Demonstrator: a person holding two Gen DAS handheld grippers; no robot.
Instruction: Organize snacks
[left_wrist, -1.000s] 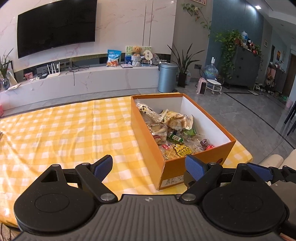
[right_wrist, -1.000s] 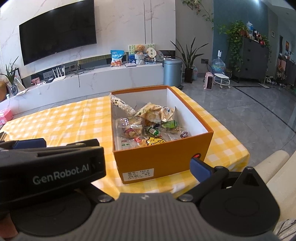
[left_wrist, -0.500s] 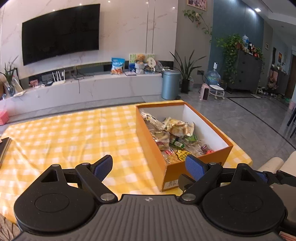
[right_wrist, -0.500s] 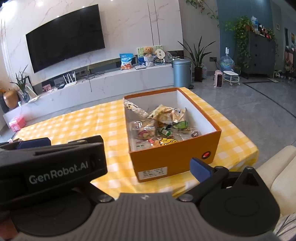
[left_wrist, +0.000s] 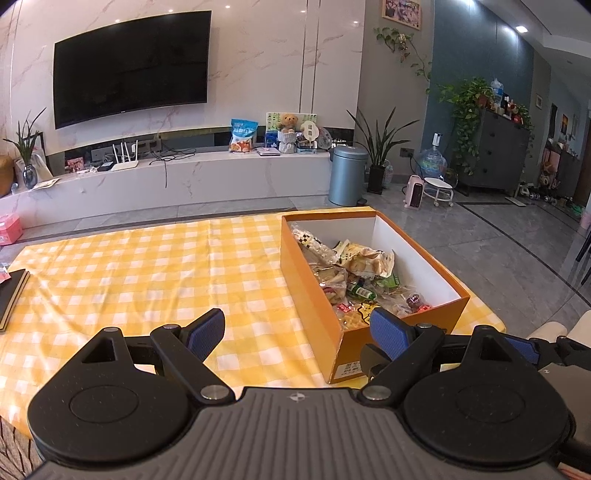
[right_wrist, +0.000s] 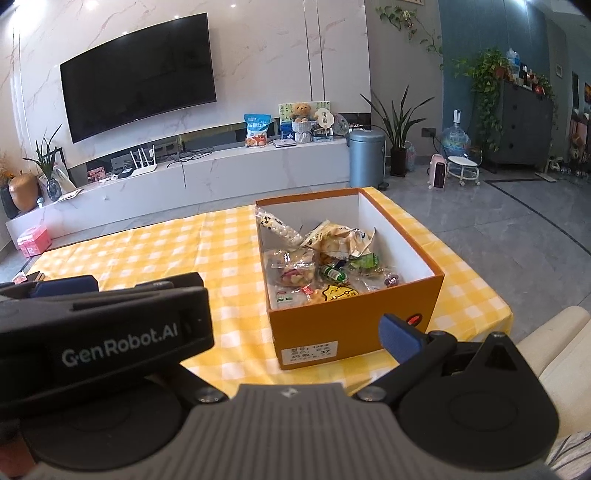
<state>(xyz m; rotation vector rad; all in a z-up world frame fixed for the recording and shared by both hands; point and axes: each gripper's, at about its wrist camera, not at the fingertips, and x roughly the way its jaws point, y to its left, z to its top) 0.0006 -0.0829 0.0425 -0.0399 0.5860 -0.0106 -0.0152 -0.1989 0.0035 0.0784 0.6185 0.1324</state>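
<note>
Nearest to me, the left gripper is held low over the near edge of the table, its two blue pads standing wide apart with nothing between them. The right gripper is beside it; I see only its right blue pad, because the body of the left gripper covers the other one, so I cannot tell how far its jaws stand apart. Nothing seems to be held there.

Just beyond the fingers stands the orange box on the yellow checked tablecloth, near the right end of the table. The snacks lie inside it in a loose heap: clear packets, a crinkled pale bag, a small green bottle. Since all of them are already in the box and the cloth around it is bare, I judge the gathering is finished, and the grippers are held back for that reason.

At the far left edge of the table lies a dark notebook. Behind the table are the marble TV bench and the wall television.
</note>
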